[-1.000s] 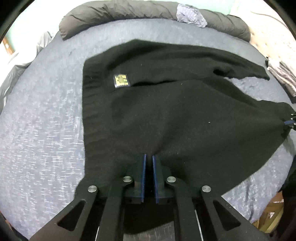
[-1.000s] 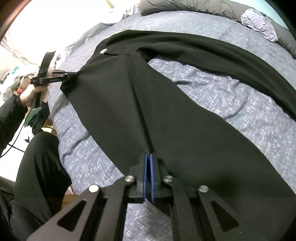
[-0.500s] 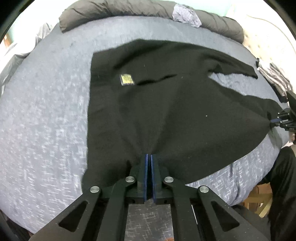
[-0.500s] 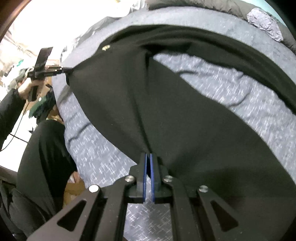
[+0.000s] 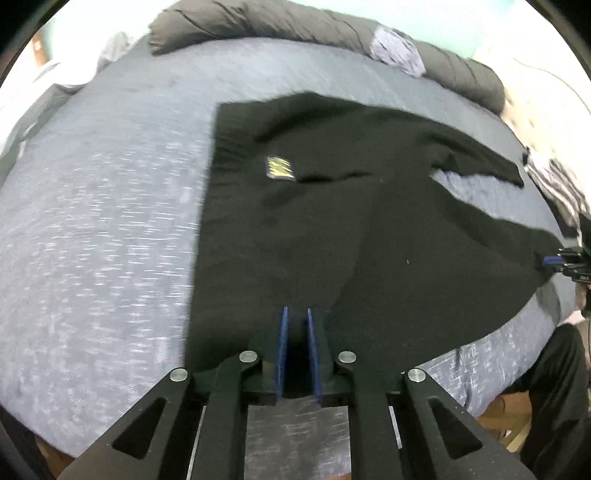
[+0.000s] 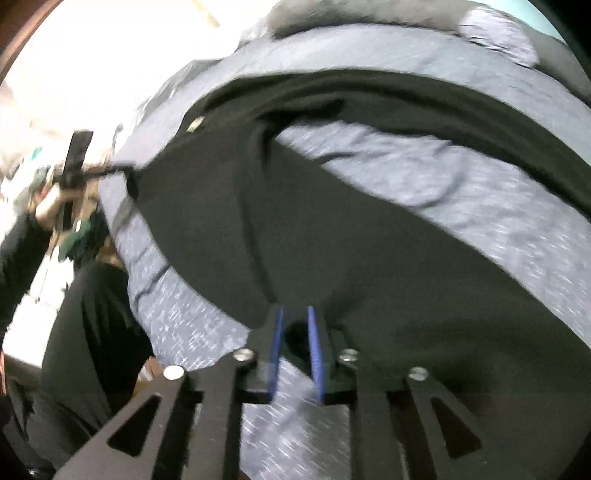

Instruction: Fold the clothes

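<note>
Black knit fabric covers the centre of both views: a sweater [image 5: 332, 229] lies spread on a bed [image 5: 110, 229] with a grey-blue speckled cover. In the left wrist view its body fills the middle, a small yellow label [image 5: 280, 168] sits near the collar in the upper centre, and one sleeve [image 5: 480, 155] runs toward the upper right of the frame.

The left tongs [image 5: 295, 314] stand at the lower centre, at the near hem. Their blue pads have just been opening and now stand apart with a visible gap; the fabric lies between them, and the pads do not press on it.

The right tongs [image 6: 293, 312] occupy the lower centre of the right wrist view, at another edge of the sweater. Their pads have also just been opening, with cloth in the gap and no clamping. In the left wrist view they appear at the right edge, at the sweater's far corner.

A dark grey rolled duvet [image 5: 295, 22] lies along the top of the bed, with a pale crumpled cloth [image 5: 397, 51] on it. Both views are blurred.
</note>
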A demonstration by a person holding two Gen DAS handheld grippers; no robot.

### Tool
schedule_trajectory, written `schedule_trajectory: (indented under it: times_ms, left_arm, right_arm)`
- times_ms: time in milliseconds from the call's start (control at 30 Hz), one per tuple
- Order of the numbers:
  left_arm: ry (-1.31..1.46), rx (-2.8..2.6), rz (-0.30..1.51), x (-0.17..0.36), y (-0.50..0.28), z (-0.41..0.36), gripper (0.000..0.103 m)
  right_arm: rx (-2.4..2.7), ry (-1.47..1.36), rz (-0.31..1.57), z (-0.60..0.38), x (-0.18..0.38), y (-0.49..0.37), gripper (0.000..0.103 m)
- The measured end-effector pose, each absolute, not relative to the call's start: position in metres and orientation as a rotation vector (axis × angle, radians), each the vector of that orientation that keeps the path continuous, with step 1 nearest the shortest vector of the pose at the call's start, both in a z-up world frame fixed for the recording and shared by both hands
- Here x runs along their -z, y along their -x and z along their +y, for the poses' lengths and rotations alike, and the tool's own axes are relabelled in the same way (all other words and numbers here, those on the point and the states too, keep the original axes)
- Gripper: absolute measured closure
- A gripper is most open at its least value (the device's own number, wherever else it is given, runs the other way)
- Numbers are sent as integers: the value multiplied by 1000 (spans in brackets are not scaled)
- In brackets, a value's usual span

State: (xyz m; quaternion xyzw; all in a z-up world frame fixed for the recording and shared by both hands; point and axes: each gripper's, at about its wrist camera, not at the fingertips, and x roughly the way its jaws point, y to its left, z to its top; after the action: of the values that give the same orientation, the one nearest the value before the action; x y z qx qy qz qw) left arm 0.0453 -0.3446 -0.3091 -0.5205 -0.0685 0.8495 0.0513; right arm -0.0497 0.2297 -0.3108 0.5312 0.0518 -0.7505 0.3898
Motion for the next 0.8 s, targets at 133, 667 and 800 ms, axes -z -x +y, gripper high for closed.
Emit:
schedule_trajectory:
  times_ms: [133, 667, 800]
  left_arm:
    - [1578, -2645, -304, 308, -59, -373, 70]
    - [1635, -2661, -491, 347, -56, -395, 69]
    - [1639, -2678, -480, 344, -52, -396, 69]
  right_arm:
    - [2133, -1367, 52, 305, 296, 65, 63]
    - [2514, -1547, -353, 509, 307, 83, 46]
    - [2476, -1569, -431, 511, 322, 86, 46]
